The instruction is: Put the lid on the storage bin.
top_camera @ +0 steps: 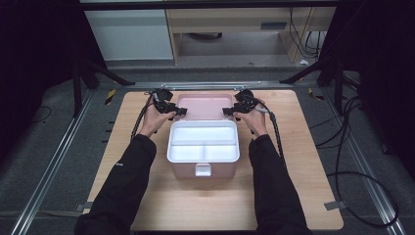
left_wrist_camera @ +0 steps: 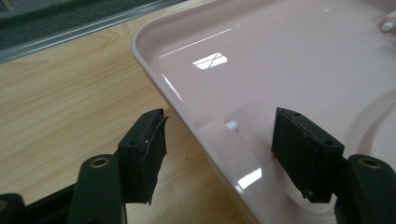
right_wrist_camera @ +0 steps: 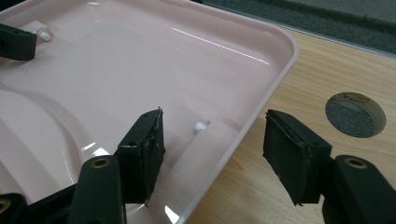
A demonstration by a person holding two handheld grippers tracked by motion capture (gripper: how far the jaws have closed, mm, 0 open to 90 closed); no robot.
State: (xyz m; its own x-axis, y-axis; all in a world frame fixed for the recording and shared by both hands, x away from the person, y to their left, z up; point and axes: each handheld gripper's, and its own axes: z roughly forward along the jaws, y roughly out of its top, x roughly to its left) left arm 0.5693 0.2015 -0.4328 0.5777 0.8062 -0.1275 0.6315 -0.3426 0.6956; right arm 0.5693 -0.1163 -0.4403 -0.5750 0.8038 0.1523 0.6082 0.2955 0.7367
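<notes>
The glossy pink plastic lid (top_camera: 205, 105) lies flung back flat on the wooden tabletop (top_camera: 303, 161), hinged behind the pink box with its white divided tray (top_camera: 203, 142). The left gripper (top_camera: 178, 111) straddles the lid's left rim, jaws wide, pads clear of the plastic. The right gripper (top_camera: 229, 111) straddles the right rim likewise (a round hole (right_wrist_camera: 356, 114) sits in the tabletop just beyond).

Glossy pink plastic box lid (left_wrist_camera: 289, 65): cut off at frame edges in both gripper views; its underside against wooden table (top_camera: 303, 147) hidden.
</notes>
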